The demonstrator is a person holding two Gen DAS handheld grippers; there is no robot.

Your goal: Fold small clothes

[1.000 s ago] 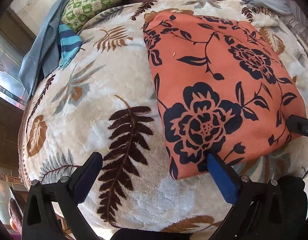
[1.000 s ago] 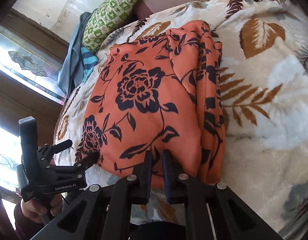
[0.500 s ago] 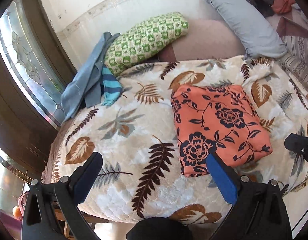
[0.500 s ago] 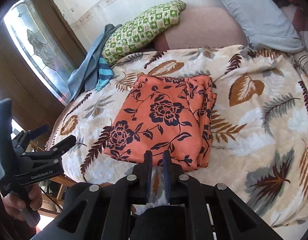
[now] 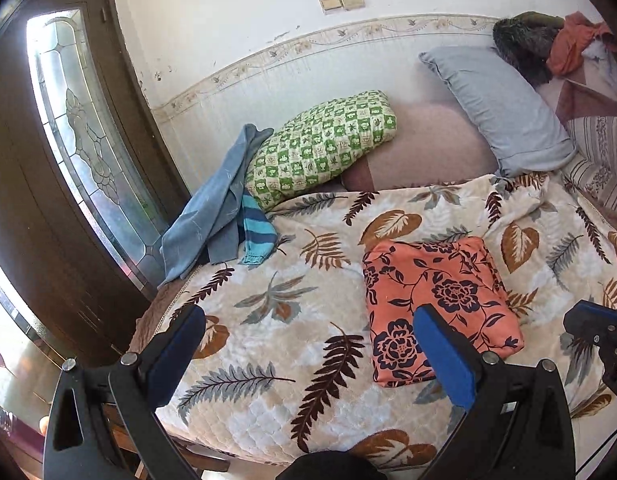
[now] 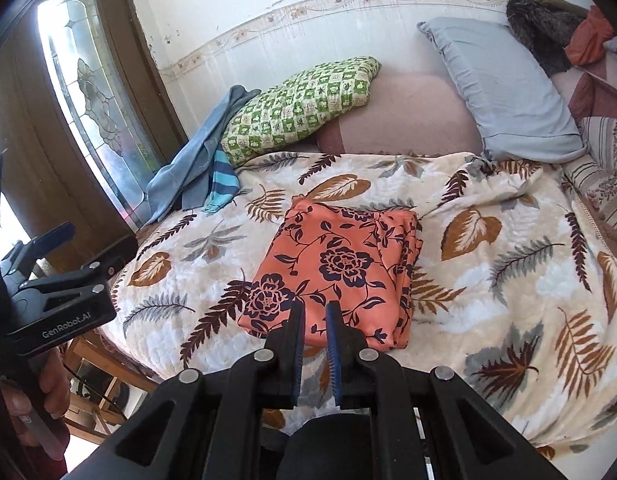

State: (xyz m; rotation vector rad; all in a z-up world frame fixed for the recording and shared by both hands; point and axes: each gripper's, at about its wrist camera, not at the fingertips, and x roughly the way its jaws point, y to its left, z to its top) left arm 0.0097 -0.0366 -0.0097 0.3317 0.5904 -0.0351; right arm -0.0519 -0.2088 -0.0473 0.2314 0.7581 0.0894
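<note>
An orange garment with dark blue flowers (image 5: 436,304) lies folded in a neat rectangle on the leaf-patterned blanket (image 5: 292,312); it also shows in the right wrist view (image 6: 336,272). My left gripper (image 5: 308,336) is open and empty, held back above the bed's near edge, to the left of the garment. My right gripper (image 6: 315,312) has its jaws almost together with nothing between them, held above the garment's near edge and apart from it. The left gripper's body (image 6: 56,292) shows at the left of the right wrist view.
A green checked pillow (image 5: 320,148), a grey-blue pillow (image 5: 496,108) and a blue cloth with a striped piece (image 5: 224,208) lie at the bed's head and left side. A dark wooden door with leaded glass (image 5: 80,128) stands left. More clothes (image 5: 548,40) are piled at far right.
Both grippers have pulled up and back from the garment, so the whole bed is in view. The folded garment lies where it was.
</note>
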